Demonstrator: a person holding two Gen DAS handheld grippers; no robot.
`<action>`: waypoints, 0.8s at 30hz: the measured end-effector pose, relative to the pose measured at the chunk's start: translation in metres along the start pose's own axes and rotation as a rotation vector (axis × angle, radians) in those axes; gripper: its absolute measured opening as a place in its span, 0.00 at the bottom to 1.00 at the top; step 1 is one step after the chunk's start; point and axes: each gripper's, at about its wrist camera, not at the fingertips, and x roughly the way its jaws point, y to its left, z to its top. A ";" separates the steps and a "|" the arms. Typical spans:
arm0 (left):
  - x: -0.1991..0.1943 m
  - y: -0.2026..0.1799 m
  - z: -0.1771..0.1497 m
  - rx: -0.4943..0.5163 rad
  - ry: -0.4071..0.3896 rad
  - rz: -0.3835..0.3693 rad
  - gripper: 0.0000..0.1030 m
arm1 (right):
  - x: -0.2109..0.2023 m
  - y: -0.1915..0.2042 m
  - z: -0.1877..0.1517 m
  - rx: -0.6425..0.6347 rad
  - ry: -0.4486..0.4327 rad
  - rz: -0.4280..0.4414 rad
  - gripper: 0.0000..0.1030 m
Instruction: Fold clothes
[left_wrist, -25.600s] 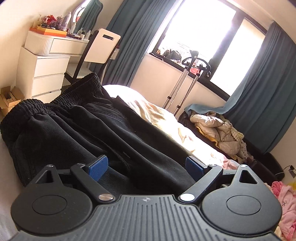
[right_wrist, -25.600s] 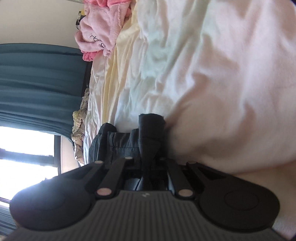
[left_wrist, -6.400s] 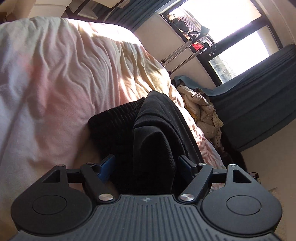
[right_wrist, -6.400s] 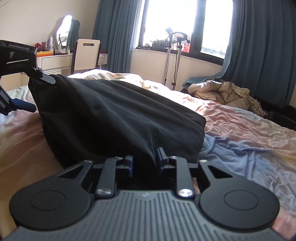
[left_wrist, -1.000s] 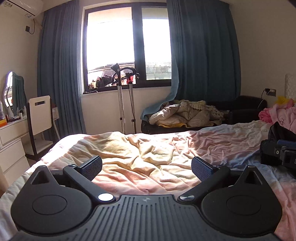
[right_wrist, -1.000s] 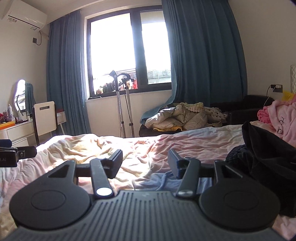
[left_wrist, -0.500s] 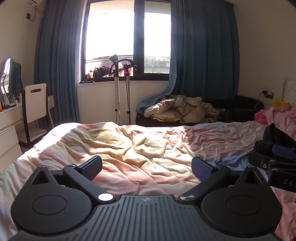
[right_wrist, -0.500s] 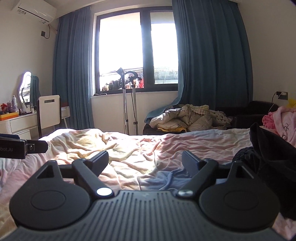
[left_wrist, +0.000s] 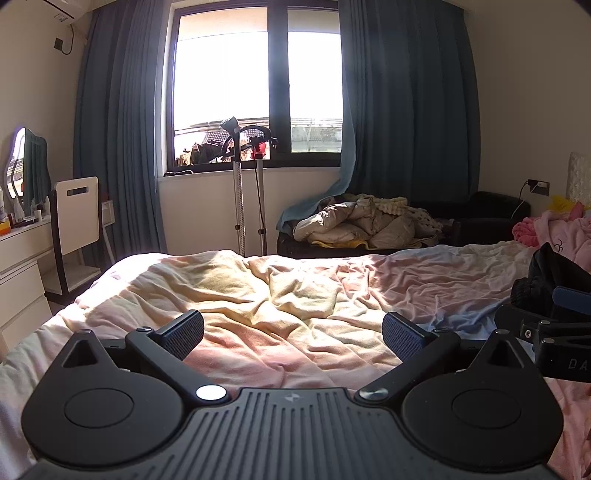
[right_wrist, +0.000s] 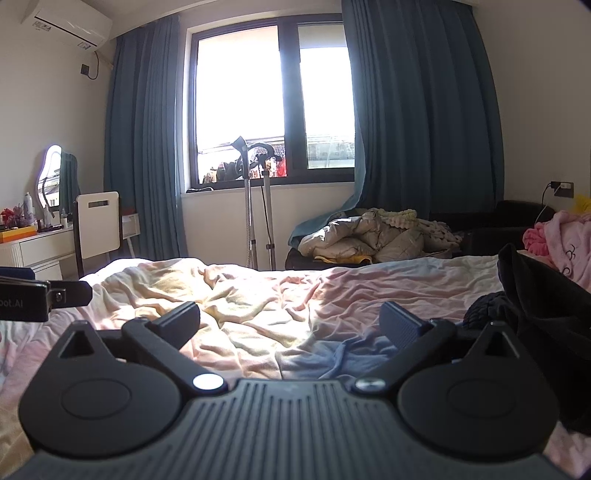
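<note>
The folded black garment (right_wrist: 535, 299) lies on the bed at the right edge of the right wrist view, and it shows as a dark lump (left_wrist: 543, 280) at the far right of the left wrist view. My right gripper (right_wrist: 290, 319) hovers over the bedspread left of the garment; its jaws are opening wide with nothing between them. My left gripper (left_wrist: 293, 330) stands open over the rumpled pink and yellow bedspread (left_wrist: 295, 295), empty. Part of the right gripper (left_wrist: 554, 332) shows at the right of the left wrist view.
Pink clothes (right_wrist: 565, 240) are piled at the bed's far right. A heap of quilted bedding (right_wrist: 373, 236) lies on a dark sofa under the window. Crutches (right_wrist: 255, 206) lean at the wall. A white chair (right_wrist: 98, 225) and dresser (left_wrist: 22, 280) stand on the left.
The right gripper's jaws have spread from half-open to fully wide. Both views have tilted slightly, showing more of the bed; the black garment stays at the right.
</note>
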 end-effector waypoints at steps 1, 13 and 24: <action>0.001 0.000 0.000 0.002 0.001 0.001 1.00 | 0.001 0.000 0.000 0.001 0.002 -0.001 1.00; 0.003 -0.004 -0.002 0.017 -0.002 0.021 1.00 | 0.004 0.000 -0.002 0.016 0.019 0.000 1.00; 0.004 -0.003 -0.003 0.009 0.004 0.021 1.00 | 0.006 -0.004 -0.003 0.055 0.037 0.000 1.00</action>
